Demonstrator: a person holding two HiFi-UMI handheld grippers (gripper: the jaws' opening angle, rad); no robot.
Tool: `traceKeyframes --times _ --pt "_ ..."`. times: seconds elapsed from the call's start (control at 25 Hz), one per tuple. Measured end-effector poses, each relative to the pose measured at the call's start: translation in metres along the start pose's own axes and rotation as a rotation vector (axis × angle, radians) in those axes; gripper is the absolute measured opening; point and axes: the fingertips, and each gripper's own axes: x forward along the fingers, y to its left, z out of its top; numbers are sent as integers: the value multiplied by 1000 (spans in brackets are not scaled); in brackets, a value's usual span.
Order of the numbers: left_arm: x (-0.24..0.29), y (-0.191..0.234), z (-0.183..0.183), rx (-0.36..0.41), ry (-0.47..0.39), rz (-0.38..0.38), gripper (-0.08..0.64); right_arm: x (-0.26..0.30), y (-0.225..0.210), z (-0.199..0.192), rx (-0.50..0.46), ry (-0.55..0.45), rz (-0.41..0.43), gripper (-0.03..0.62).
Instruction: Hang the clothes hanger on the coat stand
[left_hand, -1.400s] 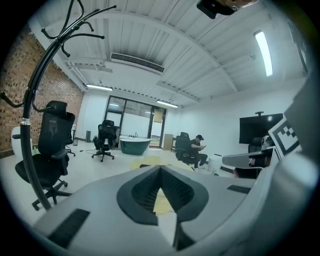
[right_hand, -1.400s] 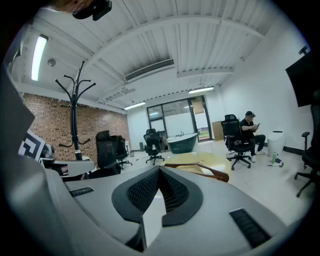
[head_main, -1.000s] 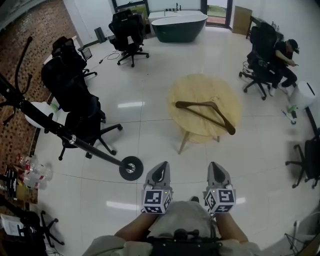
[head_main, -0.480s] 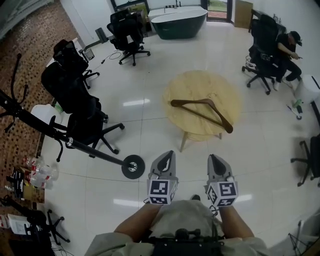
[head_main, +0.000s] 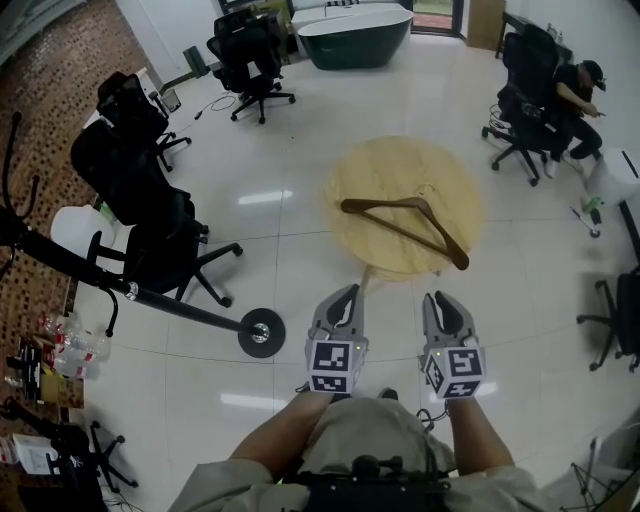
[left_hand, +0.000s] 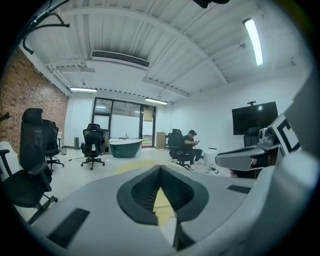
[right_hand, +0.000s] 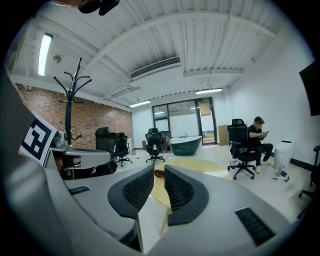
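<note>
**Operator:** State of both tools?

**Technician:** The left gripper (left_hand: 160, 170) is closed, its tips meet and it holds nothing. The right gripper (right_hand: 159, 171) has its jaws slightly apart. They have just been opening, and nothing is between them. Both point nearly level toward the far side of the room.

**Operator:** Location of the workpiece?

**Technician:** The hanger (head_main: 425, 204) lies flat on the round table (head_main: 390, 165), just beyond the grippers and a little to the right. Neither gripper touches it. The coat stand (right_hand: 68, 102) is at the left, well apart from the table.

**Operator:** Handling properties?

**Technician:** It looks like wood, so expect a stiff, light part that does not flex in the grip. The finish appears smooth, so it may slide between the pads. It is long, so a hold near one end is likely to let it swing.

**Operator:** Recommended grip point?

**Technician:** Grip one sloping arm close to the peak, near the balance point. Leave the top of the hanger free so it can catch on the stand.
</note>
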Motion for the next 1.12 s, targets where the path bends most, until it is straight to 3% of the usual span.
traceKeyframes --times 0.28,0.48,0.68,0.72,0.76,1.12 --pt "44 102 30 20 -8 -98 27 102 42 31 -64 37 -97 67" --pt "94 124 36 7 -4 -130 58 152 24 39 -116 77 -119 92" --pt "165 94 40 4 14 -129 55 191 -51 41 -129 92 -121 106" --pt "181 87 40 7 11 -119 27 201 -68 37 -134 99 -111 106" --pt "198 81 41 8 8 -103 3 212 -86 34 -140 107 -97 106" --pt "358 17 50 -9 40 71 3 309 -251 19 -221 194 53 127"
